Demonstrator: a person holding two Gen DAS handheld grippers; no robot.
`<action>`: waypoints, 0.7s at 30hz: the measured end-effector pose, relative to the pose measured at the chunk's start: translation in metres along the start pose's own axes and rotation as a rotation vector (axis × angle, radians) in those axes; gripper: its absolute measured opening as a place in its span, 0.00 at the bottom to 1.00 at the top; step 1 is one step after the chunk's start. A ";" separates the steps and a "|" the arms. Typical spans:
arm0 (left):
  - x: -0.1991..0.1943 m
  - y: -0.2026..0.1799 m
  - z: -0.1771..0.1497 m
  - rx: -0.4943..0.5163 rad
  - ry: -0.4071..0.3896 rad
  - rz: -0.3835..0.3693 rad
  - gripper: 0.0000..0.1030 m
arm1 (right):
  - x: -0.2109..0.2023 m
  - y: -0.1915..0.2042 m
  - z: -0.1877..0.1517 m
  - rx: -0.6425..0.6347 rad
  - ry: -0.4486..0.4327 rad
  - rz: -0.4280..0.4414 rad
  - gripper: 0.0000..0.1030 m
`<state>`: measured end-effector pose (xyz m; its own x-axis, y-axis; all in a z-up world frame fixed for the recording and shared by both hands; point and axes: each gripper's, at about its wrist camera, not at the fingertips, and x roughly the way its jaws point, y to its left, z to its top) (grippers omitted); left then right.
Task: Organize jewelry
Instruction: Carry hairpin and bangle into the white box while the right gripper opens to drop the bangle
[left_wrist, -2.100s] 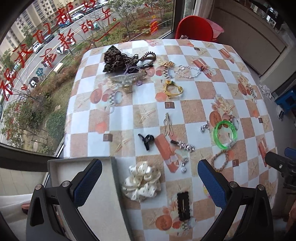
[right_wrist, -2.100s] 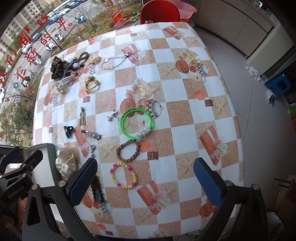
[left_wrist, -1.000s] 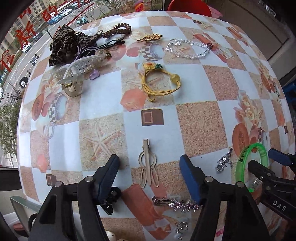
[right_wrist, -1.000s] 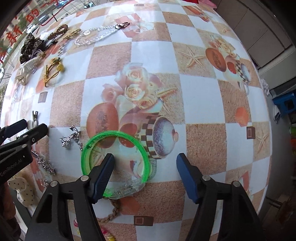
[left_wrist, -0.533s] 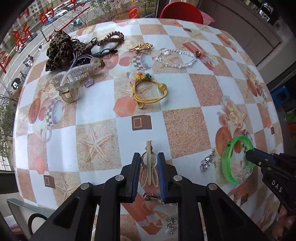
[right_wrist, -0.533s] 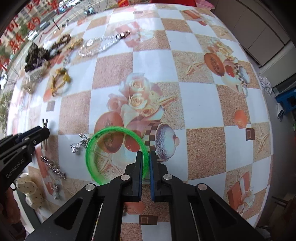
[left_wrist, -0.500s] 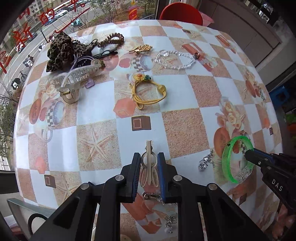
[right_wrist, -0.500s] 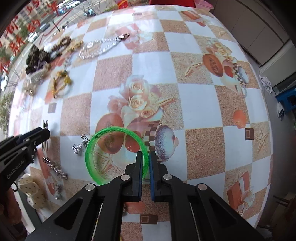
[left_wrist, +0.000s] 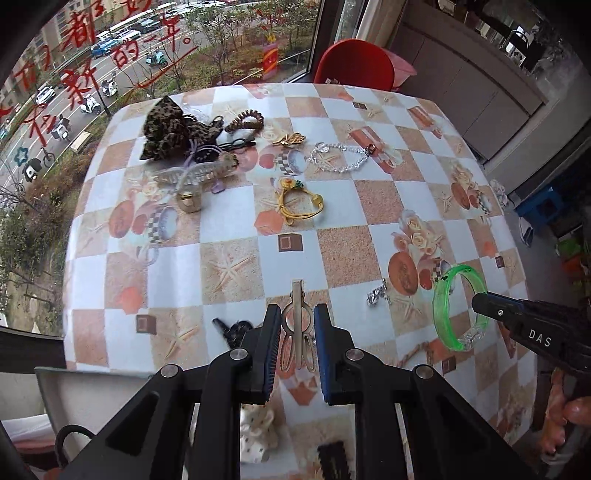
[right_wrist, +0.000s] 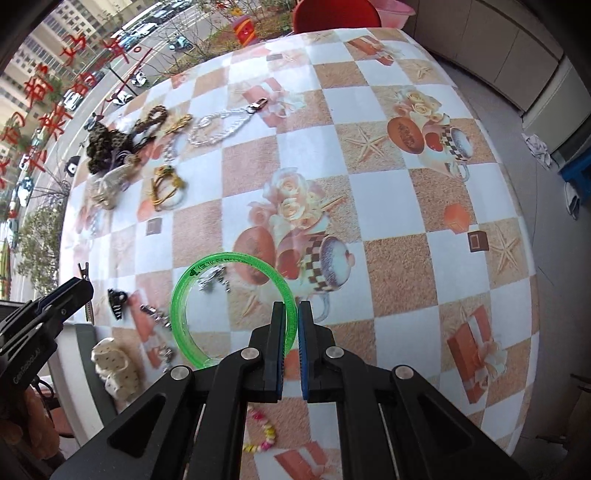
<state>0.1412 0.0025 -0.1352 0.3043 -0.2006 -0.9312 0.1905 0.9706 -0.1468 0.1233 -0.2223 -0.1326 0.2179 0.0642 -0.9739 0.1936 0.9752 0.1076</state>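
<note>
My left gripper (left_wrist: 295, 314) is shut on a pale metal hair clip (left_wrist: 297, 295), which hangs above the checked tablecloth (left_wrist: 229, 266) with its beak pointing away from me. My right gripper (right_wrist: 291, 310) is shut on the near rim of a clear green bangle (right_wrist: 225, 257), held clear of the table. In the left wrist view the right gripper (left_wrist: 480, 299) comes in from the right with the bangle (left_wrist: 441, 310). The left gripper (right_wrist: 81, 288) shows at the left edge of the right wrist view.
A grey tray (left_wrist: 96, 387) sits at the near left table corner beside a white dotted scrunchie (right_wrist: 114, 369). On the far side lie a leopard scrunchie (left_wrist: 166, 129), a yellow hair tie (left_wrist: 299, 206) and a crystal chain (left_wrist: 340, 155). A beaded bracelet (right_wrist: 264, 439) lies near me.
Both grippers went from wide open to shut, the left on the hair clip and the right on the green bangle. Both have then risen, lifting these things off the table.
</note>
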 end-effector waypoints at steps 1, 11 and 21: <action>-0.005 0.002 -0.003 -0.004 -0.005 0.003 0.22 | -0.005 0.003 -0.004 -0.006 0.000 0.003 0.07; -0.063 0.047 -0.051 -0.089 -0.053 0.034 0.22 | -0.033 0.066 -0.032 -0.130 0.006 0.058 0.07; -0.079 0.130 -0.120 -0.259 -0.017 0.125 0.22 | -0.024 0.179 -0.060 -0.321 0.057 0.152 0.07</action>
<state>0.0299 0.1599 -0.1211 0.3268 -0.0772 -0.9419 -0.0935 0.9891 -0.1136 0.0956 -0.0362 -0.1018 0.1660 0.2167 -0.9620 -0.1492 0.9698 0.1928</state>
